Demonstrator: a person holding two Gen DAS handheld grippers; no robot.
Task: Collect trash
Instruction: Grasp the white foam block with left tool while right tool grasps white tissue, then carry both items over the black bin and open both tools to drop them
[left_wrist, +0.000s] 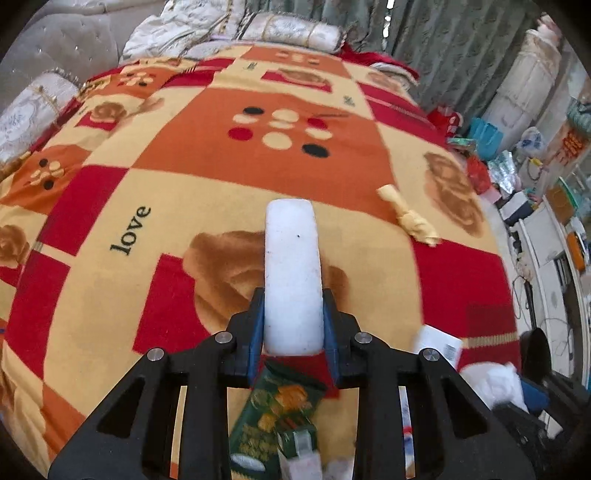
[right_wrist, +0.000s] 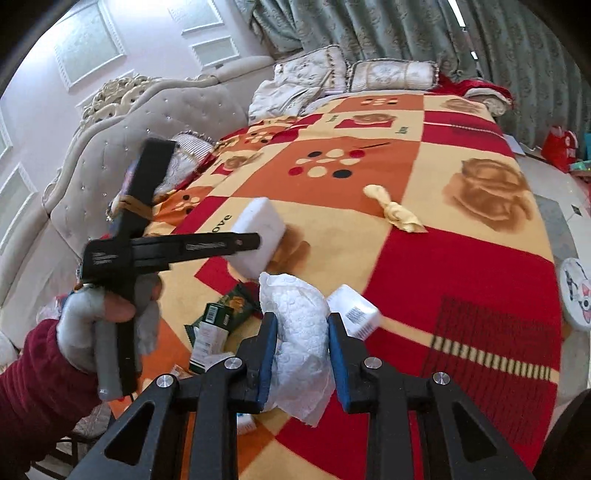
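Right now my left tongs (left_wrist: 293, 317) are clenched on a white foam block (left_wrist: 291, 273), which stands out ahead of the blue pads (left_wrist: 257, 332) over the patchwork blanket (left_wrist: 207, 206) on the bed. From the right wrist view I see the same block (right_wrist: 258, 236) at the tip of the left tongs' black fingers (right_wrist: 207, 245), lifted off the blanket, with a gloved hand (right_wrist: 92, 332) in a dark red sleeve (right_wrist: 33, 391) gripping the handle.

My right tongs (right_wrist: 302, 354) are clamped on a crumpled white paper towel (right_wrist: 299, 332); both blue pads press into its sides and a loose flap hangs below them.

Trash lying on the blanket near me: a green snack wrapper (left_wrist: 275, 413) directly under the left tongs, a small green carton (right_wrist: 214, 317) beside it, and a white box with a barcode (right_wrist: 354, 314) just right of the paper towel. Farther out, towards the middle of the bed, lies a twisted yellow wrapper (right_wrist: 393, 214), well apart from both tongs.

Pale embroidered cushions (right_wrist: 391, 75) sit at the far end of the bed, against green curtains (right_wrist: 461, 33). A tufted grey headboard (right_wrist: 122, 147) runs along the left side.
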